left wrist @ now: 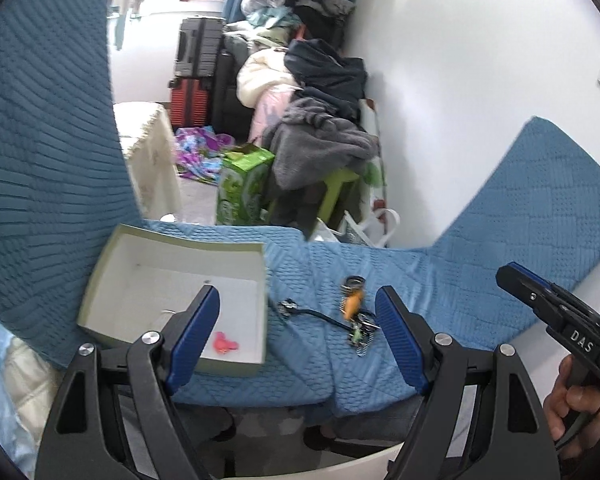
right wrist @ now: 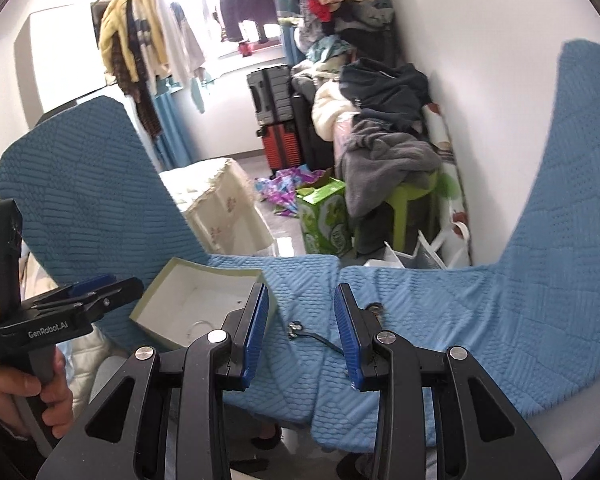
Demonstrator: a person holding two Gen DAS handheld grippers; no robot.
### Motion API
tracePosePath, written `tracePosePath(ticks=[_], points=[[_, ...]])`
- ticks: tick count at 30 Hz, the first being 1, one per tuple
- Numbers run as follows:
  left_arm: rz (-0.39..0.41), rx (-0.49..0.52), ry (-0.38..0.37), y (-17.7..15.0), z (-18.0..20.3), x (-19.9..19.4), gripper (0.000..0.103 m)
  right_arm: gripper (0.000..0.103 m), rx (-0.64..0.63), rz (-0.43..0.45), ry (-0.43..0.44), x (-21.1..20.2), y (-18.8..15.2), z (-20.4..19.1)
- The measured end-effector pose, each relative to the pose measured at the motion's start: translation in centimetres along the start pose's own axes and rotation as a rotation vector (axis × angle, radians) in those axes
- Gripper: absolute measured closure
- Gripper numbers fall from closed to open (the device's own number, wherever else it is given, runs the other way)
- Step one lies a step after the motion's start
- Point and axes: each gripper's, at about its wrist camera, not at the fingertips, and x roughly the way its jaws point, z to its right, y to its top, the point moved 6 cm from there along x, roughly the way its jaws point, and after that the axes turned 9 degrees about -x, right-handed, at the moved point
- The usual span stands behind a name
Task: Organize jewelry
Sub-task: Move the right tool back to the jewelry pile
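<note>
The left gripper (left wrist: 298,334) hung over the blue quilted cover (left wrist: 500,248) with its 2 fingers spread wide and nothing between them, while the right gripper (right wrist: 302,334) stood partly open, also empty. Between them the jewelry (left wrist: 354,316) lay tangled on the cover, just right of the open box (left wrist: 172,296), where a pink piece (left wrist: 224,343) sat

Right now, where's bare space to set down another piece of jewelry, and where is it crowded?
The white box floor is mostly bare apart from a pink piece near its front wall. The blue cover right of the jewelry cluster is bare too. Between box and cluster it's tight.
</note>
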Motion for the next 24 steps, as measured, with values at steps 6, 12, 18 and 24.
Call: tracePosePath(ticks=[6, 12, 18, 24], points=[[-0.078, 0.025, -0.054, -3.0, 2.7, 2.9, 0.023, 0.072, 0.028, -0.012, -0.018, -0.4, -2.6, 2.6], [-0.184, 0.053, -0.112, -6.3, 5.1, 6.6, 0.030, 0.074, 0.065, -0.047, -0.011, 1.3, -6.3, 5.1], [-0.289, 0.071, -0.129, -9.1, 6.5, 10.8, 0.037, 0.077, 0.068, -0.096, 0.012, 4.0, -10.1, 6.7], [-0.366, 0.036, -0.151, -10.7, 6.5, 14.4, 0.047, 0.080, 0.068, -0.142, 0.059, 6.9, -12.6, 7.2]])
